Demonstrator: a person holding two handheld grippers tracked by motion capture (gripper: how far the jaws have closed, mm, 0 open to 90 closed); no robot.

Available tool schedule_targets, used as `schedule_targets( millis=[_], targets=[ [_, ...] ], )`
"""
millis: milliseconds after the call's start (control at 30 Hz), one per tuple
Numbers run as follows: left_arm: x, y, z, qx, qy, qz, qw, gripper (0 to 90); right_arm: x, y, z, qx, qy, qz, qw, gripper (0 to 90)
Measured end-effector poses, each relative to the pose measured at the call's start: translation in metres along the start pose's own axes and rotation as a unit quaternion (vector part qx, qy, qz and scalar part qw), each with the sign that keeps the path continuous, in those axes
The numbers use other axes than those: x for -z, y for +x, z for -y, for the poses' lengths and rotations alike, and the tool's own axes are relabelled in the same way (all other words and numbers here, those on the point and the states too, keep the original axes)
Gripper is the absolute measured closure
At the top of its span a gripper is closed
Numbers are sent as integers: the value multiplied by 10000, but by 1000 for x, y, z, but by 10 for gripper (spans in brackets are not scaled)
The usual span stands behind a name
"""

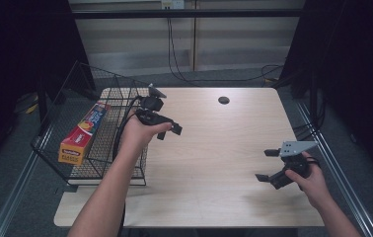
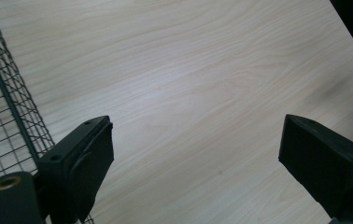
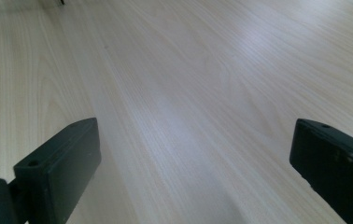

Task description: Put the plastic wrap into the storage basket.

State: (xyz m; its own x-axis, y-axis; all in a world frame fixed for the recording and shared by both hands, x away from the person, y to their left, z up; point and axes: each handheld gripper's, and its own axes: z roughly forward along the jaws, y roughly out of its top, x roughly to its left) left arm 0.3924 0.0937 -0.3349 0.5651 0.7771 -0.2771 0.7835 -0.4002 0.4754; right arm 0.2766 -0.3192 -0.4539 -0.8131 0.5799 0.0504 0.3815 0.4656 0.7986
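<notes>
The left claw [image 1: 168, 132] hangs above the table [image 1: 214, 148], jaws apart and empty, just right of the wire basket [image 1: 120, 89]. The long orange box [image 1: 82, 133] lies in that basket, left of this claw. The right claw [image 1: 268, 165] rests well apart, also spread wide and empty.
</notes>
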Motion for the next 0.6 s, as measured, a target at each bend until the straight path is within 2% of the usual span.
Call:
schedule_targets(
  millis=[600],
  targets=[
    [-20, -14, 12, -286, 13, 123, 9995, 98, -1, 1, 0, 9, 5, 19, 10000, 20]
  ],
)
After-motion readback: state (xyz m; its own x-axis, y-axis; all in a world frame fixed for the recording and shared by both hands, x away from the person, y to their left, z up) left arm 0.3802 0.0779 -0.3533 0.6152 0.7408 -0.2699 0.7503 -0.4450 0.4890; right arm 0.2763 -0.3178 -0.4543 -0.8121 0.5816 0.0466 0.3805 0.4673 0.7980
